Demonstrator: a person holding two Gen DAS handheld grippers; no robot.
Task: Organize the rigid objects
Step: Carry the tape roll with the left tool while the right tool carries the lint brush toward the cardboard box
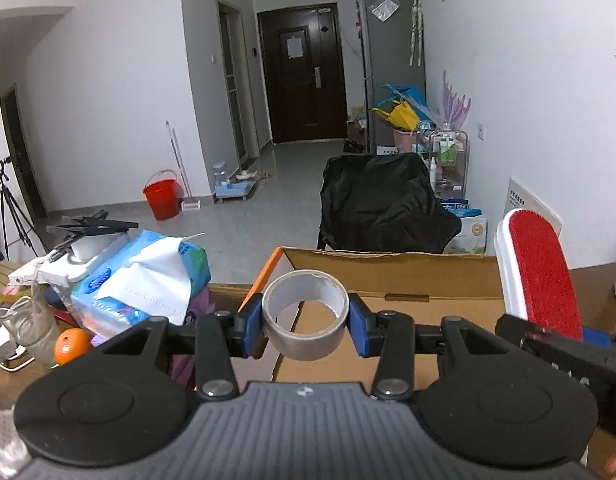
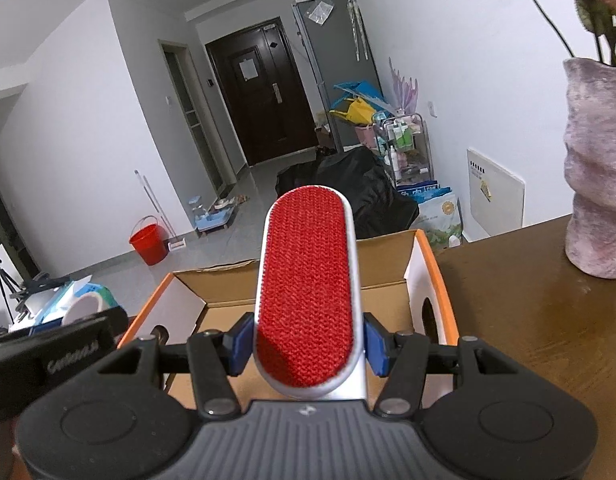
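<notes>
Cardboard box [image 2: 227, 308] with orange rim stands open on the brown worktop [image 2: 528, 320], directly ahead of and below both hand-held grippers; this is judged to be the receptacle for both items.

Left hand-held gripper [image 1: 305, 320]: blue pads pressed against opposite sides of a grey tape roll [image 1: 305, 314], jaws only as wide as the roll. The roll's open core faces up and toward the camera. It sits over the box's near-left corner, beside the orange edge, so the interior lies ahead and to the right.

Right hand-held gripper [image 2: 308, 346]: jaws closed on the silver body of a red lint brush [image 2: 308, 296], gripped near its lower end. The brush's long axis runs forward along the gripper's pointing line, tip raised and projecting over the box's middle.

Judgement: the brush is better centred over the opening, so the right hand is nearer a release point. The brush's length runs front to back across the box; whether it fits that way cannot be told. The pink vase [image 2: 596, 168] stands well apart on the right
</notes>
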